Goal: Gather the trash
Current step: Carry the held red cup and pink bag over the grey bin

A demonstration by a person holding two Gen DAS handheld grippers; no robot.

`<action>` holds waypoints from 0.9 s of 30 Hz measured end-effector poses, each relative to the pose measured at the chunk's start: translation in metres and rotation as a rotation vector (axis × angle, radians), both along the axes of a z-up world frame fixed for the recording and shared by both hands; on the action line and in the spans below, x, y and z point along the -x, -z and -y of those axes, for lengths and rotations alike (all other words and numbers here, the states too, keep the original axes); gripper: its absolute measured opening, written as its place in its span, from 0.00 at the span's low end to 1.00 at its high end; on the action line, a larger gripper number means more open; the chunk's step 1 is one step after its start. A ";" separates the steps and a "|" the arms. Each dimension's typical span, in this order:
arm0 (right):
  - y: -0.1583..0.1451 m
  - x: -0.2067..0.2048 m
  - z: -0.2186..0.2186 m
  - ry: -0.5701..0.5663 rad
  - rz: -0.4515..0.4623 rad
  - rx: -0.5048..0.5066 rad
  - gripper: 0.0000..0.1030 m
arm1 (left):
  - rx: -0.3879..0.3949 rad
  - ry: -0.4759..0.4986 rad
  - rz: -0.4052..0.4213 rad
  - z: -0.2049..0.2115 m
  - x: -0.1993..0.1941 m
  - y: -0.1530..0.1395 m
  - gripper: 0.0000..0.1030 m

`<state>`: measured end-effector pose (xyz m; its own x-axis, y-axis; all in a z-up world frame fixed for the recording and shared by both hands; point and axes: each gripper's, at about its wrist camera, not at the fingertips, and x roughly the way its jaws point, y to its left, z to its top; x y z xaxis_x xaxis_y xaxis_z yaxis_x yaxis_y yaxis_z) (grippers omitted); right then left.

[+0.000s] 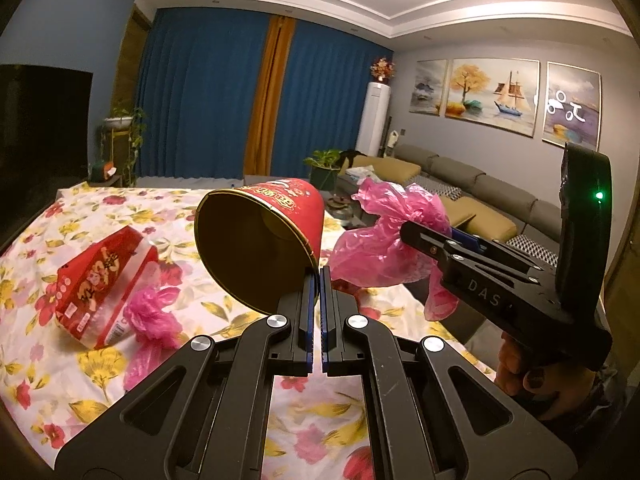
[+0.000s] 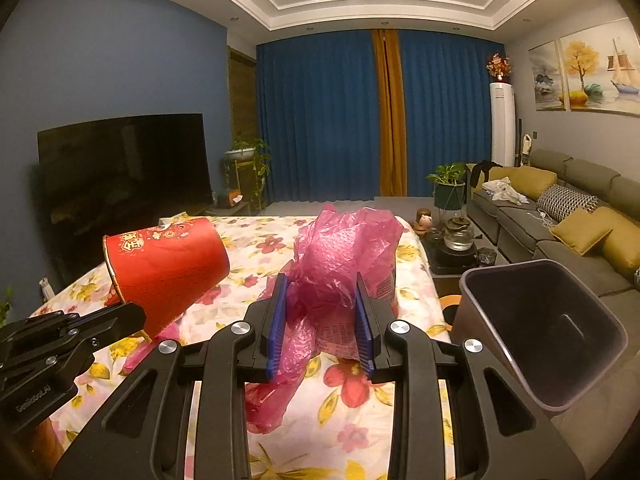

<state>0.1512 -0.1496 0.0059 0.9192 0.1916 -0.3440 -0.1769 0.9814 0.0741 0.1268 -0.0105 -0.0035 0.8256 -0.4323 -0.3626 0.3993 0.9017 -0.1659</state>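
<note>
Red paper, thin at the rim, is all the left gripper has of the noodle cup: in the left wrist view its fingers are pressed almost together on the cup's wall, and the cup hangs tilted, mouth toward the camera, above the floral counter. So small a bite on a light, flaring wall could let the cup swing or slip out (any sideways jerk would do it). A red snack packet and a pink plastic scrap lie on the cloth to the left, not yet collected. The right gripper shows at the right with a pink plastic bag bunched at its tip.

In the right wrist view the right gripper's fingers stand partly spread, pinching that crumpled bag between them, with loose folds trailing down toward the cloth. The film is slick and soft, so it could slide free or snag. The grey bin stands open just beside the counter's right edge; a drop short of its near rim would land on the floor. The cup, held up at the left, is well apart from the bin and would have to cross over the bag.
</note>
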 end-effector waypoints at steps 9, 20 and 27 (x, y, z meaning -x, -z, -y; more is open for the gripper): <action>-0.005 0.008 0.016 0.043 0.015 0.008 0.30 | -0.019 0.036 0.015 0.030 -0.006 -0.004 0.01; -0.010 0.018 0.059 0.129 0.038 -0.001 0.30 | -0.027 0.107 0.047 0.074 -0.015 -0.013 0.01; -0.014 0.019 0.102 0.220 0.053 -0.023 0.30 | -0.030 0.158 0.061 0.109 -0.024 -0.018 0.01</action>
<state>0.1326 -0.2520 0.0204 0.9564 -0.0077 -0.2919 0.0366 0.9950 0.0934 0.1505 -0.1198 0.0145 0.7688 -0.5485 -0.3287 0.5453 0.8309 -0.1109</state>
